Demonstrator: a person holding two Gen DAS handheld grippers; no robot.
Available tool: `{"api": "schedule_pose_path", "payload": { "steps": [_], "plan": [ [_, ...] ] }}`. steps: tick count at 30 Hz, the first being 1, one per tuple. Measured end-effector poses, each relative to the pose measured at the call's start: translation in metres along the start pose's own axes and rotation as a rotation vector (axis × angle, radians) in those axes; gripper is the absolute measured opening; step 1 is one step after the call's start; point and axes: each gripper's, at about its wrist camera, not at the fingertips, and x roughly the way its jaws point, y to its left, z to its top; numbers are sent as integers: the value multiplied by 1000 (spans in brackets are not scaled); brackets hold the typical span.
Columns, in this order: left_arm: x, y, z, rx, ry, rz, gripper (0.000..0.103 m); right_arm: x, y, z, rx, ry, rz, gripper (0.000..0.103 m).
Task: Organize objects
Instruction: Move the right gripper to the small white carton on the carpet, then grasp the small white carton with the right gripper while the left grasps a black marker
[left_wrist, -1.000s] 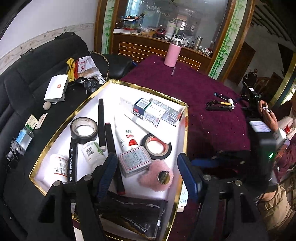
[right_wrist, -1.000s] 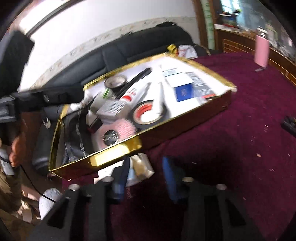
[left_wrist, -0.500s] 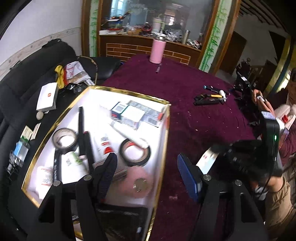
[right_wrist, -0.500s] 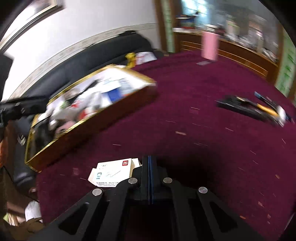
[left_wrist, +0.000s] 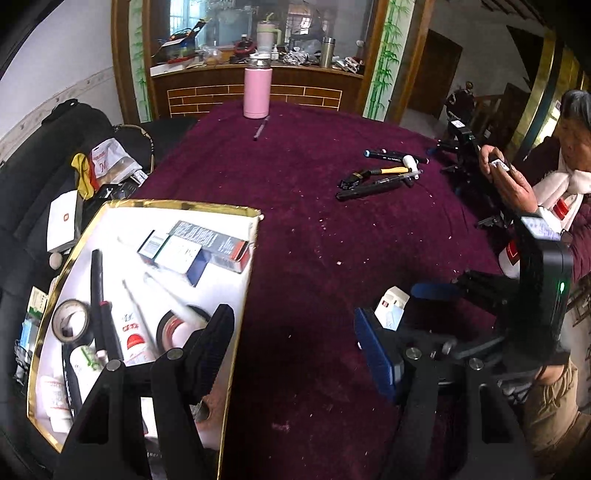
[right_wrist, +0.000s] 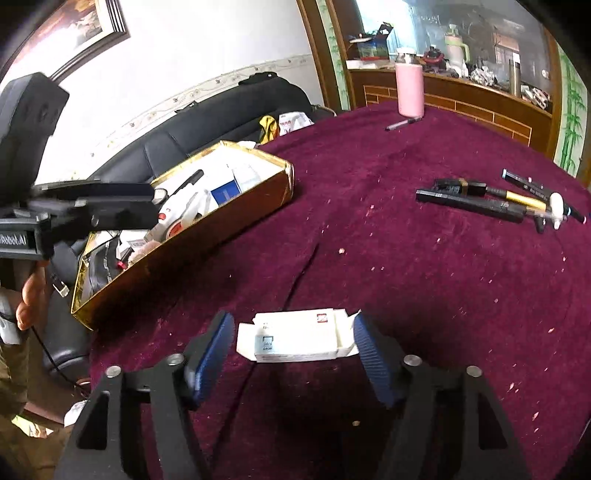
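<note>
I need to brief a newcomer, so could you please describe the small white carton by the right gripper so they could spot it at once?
Start at the gold-rimmed tray on the maroon tablecloth. Outside the tray, on the bare cloth nearer the camera, lies the small white carton, between the fingers of the open right gripper. Unlike the tray's boxes, it lies alone, end flaps open, with a red logo.

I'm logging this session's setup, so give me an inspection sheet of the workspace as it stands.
Surface: maroon tablecloth, speckled with crumbs.
Job's things: gold-rimmed tray holding tape rolls, tubes, boxes; small white box lying on the cloth.
Clutter: pens and tools; pink bottle with a marker beside it.
Grippers: left gripper open over the tray edge; right gripper open, straddling the white box.
Cables: nothing seen on the table.
Surroundings: black sofa, cluttered cabinet.
</note>
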Motion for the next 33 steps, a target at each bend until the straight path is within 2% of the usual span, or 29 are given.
{"api": "schedule_pose_path", "payload": {
  "steps": [5, 9, 10, 12, 13, 15, 18, 24, 26, 28, 29, 33],
  "plan": [
    [15, -7, 22, 30, 21, -9, 67, 18, 5, -9, -39, 55, -81, 85],
    [35, -15, 48, 45, 43, -18, 67, 25, 6, -14, -49, 63, -105, 83],
    [41, -19, 56, 52, 45, -16, 67, 25, 6, -14, -51, 65, -106, 69],
    [51, -27, 71, 67, 45, -19, 67, 28, 6, -15, -60, 63, -126, 49],
    [57, -32, 80, 79, 42, -21, 67, 25, 8, -15, -69, 61, -136, 42],
    [71, -42, 93, 103, 39, -17, 67, 24, 5, -15, -57, 60, -114, 31],
    [98, -65, 109, 183, 58, -9, 66, 22, 0, -14, -39, 61, -92, 27],
    [159, -122, 129, 412, 92, 56, 49, 19, -8, -14, 1, 57, -45, 28],
    [178, -133, 132, 451, 104, 56, 49, 18, -12, -13, 26, 56, -34, 36],
    [195, -143, 135, 479, 107, 58, 49, 16, -16, -13, 44, 53, -23, 53],
    [201, -146, 135, 490, 105, 56, 49, 15, -17, -12, 51, 51, -16, 56],
    [220, -152, 141, 514, 103, 61, 49, 13, -19, -11, 62, 44, -1, 59]
  ]
}}
